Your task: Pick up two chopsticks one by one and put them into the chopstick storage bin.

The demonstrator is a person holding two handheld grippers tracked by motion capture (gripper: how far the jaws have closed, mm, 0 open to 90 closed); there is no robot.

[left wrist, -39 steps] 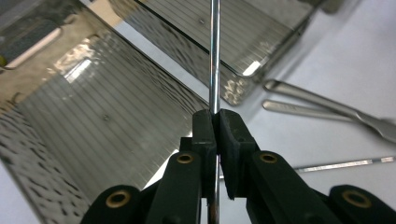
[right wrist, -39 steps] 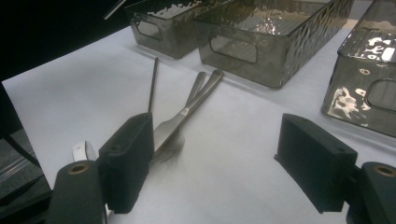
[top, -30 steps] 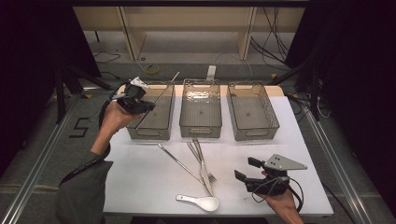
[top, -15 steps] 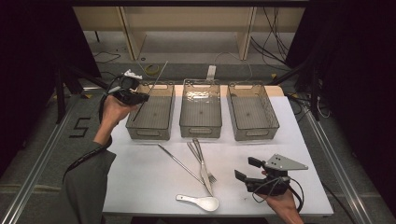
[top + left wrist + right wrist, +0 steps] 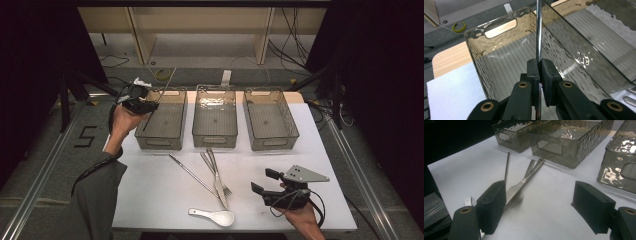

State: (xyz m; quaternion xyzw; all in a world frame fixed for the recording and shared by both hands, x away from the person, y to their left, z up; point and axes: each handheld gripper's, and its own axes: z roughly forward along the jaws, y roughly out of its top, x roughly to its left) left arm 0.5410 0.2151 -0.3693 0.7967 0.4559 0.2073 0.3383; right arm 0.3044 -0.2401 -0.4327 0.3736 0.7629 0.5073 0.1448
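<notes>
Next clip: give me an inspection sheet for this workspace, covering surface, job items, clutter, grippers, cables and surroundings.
Surface: white table.
Job items: metal chopstick clamped in the left gripper over the left bin; middle bin and right bin beside it.
Clutter: second chopstick, knife, fork, white spoon on the table.
Grippers: left jaws shut on the chopstick; right gripper open, holding nothing.
Cables: one trails from the right gripper; more on the floor behind.
Surroundings: wooden shelving, grey floor.
</notes>
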